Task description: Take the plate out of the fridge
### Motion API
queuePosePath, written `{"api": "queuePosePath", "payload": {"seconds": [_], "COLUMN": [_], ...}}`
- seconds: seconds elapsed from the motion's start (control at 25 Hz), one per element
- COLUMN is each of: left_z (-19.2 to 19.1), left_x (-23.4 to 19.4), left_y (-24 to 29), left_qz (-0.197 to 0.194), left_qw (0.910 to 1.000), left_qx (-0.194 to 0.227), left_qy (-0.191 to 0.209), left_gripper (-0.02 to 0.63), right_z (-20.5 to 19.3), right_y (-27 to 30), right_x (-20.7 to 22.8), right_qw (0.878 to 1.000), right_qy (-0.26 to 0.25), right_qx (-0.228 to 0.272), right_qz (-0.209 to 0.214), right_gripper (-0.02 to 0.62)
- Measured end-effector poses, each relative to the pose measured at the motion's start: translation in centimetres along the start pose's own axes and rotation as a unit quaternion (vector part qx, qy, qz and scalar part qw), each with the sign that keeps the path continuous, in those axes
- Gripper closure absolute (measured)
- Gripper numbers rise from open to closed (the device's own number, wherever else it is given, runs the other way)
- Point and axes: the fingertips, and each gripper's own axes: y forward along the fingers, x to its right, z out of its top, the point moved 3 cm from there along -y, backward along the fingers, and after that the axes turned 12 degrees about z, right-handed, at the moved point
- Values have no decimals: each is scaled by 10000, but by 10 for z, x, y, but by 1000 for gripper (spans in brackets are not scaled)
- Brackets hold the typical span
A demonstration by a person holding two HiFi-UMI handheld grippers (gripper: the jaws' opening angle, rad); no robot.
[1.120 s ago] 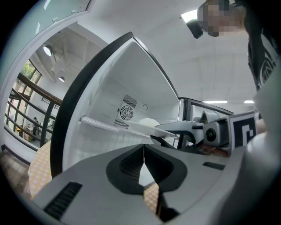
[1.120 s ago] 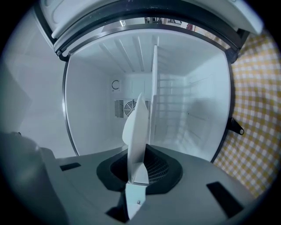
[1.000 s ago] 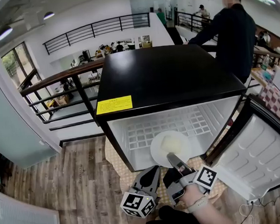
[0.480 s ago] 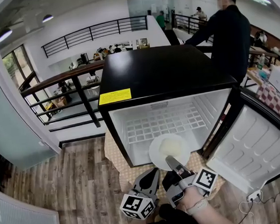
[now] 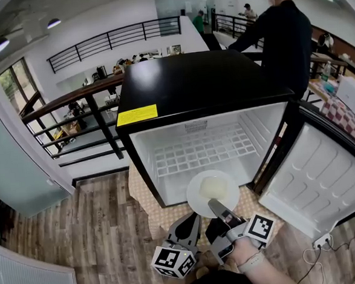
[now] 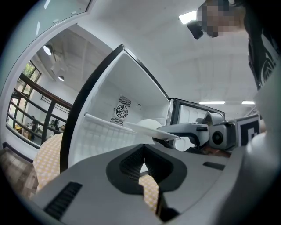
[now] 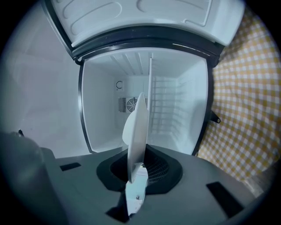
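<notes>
Vs 1 s ago: plate (image 5: 209, 186) has come further out of the fridge (image 5: 204, 85). Its near edge now hangs past the front lip, over the checked cloth (image 5: 142, 198), while the far edge is still over the fridge mouth. Both grippers have drawn back w/ it.

Nearest: left gripper (image 5: 194, 218), jaws pressed together, nothing between them, just beside the right one. Right gripper (image 5: 213, 204) is clamped tight on the plate's near rim, fingers narrow.

Plate: round, thin, white, glossy, shallow well in the middle. Cloth: yellow-and-white check. Floor (image 5: 81, 236): wood planks.

Fridge: small, boxy, shiny black top w/ yellow sticker (image 5: 137, 115), white plastic interior, white wire-grid shelf (image 5: 202, 150). Door (image 5: 326, 182) swung wide to the right, moulded white liner.

Right gripper view shows the plate (image 7: 138, 125) edge-on, sliver-thin, in the right gripper (image 7: 135, 173), plus the round fan vent (image 7: 128, 104) on the back wall, which the head view misses. Left gripper view catches the closed left gripper (image 6: 143, 154) and the plate (image 6: 147, 128) from the side, level.

Beyond: dark railing (image 5: 71, 100), person in dark top (image 5: 285, 40) standing by it.
</notes>
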Motion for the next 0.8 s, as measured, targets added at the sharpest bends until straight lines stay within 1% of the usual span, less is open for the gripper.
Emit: {"api": "queuePosePath", "payload": {"seconds": [0.2, 0.4, 0.6, 0.8], "left_z": [-1, -11, -11, -11], "left_x": [-2, -8, -13, -9], "left_y": [-1, -10, -17, -34], "left_qz": [49, 281, 454, 603], "left_qw": [10000, 9996, 9989, 9981], "left_qx": [78, 70, 109, 105], "left_qy": [32, 38, 67, 30], "left_gripper": [595, 595, 595, 595], "right_z": [0, -6, -11, -20], "right_y": [-1, -5, -8, -22], "right_x": [3, 12, 15, 15], "right_qw": [9999, 9994, 9988, 9983], "right_qy": [-15, -42, 29, 86], "right_qx": [-88, -335, -454, -566], "right_qz": [50, 68, 156, 112], "right_gripper": [538, 538, 538, 538]}}
